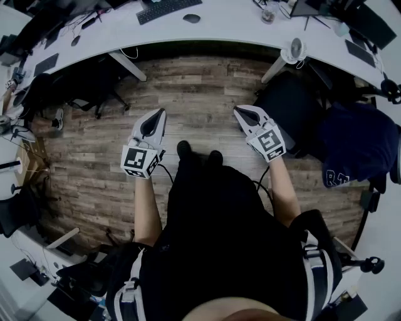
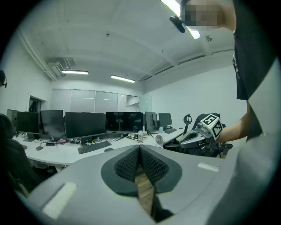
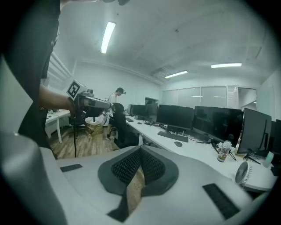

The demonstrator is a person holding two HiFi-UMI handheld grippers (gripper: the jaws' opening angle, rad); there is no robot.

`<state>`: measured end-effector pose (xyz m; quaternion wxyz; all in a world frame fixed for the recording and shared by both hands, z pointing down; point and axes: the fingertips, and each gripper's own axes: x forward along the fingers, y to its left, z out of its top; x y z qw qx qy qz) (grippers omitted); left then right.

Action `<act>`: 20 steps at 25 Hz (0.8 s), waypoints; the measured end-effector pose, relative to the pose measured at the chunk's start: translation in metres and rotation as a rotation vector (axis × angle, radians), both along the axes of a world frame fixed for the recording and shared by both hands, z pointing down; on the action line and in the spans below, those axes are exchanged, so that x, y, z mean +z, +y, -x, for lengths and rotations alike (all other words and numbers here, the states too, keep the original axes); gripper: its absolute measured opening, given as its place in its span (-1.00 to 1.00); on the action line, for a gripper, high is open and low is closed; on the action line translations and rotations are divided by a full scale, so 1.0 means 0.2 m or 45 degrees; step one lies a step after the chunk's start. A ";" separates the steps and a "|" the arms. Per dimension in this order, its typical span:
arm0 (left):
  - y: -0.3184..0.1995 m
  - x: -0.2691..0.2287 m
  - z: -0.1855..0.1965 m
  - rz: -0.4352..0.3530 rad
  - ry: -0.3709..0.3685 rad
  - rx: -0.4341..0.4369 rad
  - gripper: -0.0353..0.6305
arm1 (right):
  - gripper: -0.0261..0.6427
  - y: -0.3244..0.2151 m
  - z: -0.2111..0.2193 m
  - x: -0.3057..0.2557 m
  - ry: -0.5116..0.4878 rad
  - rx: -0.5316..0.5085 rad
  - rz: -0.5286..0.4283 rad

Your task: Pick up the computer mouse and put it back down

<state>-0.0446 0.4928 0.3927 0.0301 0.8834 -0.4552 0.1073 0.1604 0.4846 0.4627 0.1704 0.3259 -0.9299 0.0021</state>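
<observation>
The dark computer mouse [image 1: 192, 18] lies on the long white desk [image 1: 238, 28], just right of a black keyboard [image 1: 168, 9]. It also shows as the mouse [image 2: 108, 150] in the left gripper view and the mouse [image 3: 178, 143] in the right gripper view. Both grippers hang over the wooden floor, well short of the desk. My left gripper [image 1: 163, 111] is shut with nothing in it, its ribbed pads [image 2: 131, 163] pressed together. My right gripper [image 1: 238, 110] is likewise shut and empty, with its pads [image 3: 131, 166] meeting.
A small white fan [image 1: 293, 50] and a bottle [image 1: 268, 12] stand on the desk to the right. A black office chair [image 1: 294, 106] and a seated person in dark clothes [image 1: 360, 141] are close on the right. Another chair [image 1: 88, 94] stands at left. Monitors [image 2: 83, 123] line the desk.
</observation>
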 end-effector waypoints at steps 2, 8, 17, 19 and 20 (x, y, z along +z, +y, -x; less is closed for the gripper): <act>0.01 0.01 -0.01 0.007 0.004 0.014 -0.90 | -0.92 0.00 0.01 0.00 0.004 -0.005 0.000; 0.01 0.00 -0.03 0.020 0.017 0.059 -0.90 | -0.92 0.00 0.03 0.02 0.014 -0.018 0.013; 0.00 0.02 -0.04 0.031 0.003 0.071 -0.90 | -0.92 -0.01 0.02 0.02 0.004 0.012 0.009; 0.00 0.03 -0.06 0.028 -0.001 0.072 -0.90 | -0.92 -0.03 0.01 0.02 0.004 0.027 -0.003; -0.01 0.03 -0.06 0.025 -0.004 0.070 -0.90 | -0.92 -0.03 0.00 0.03 0.002 0.038 0.004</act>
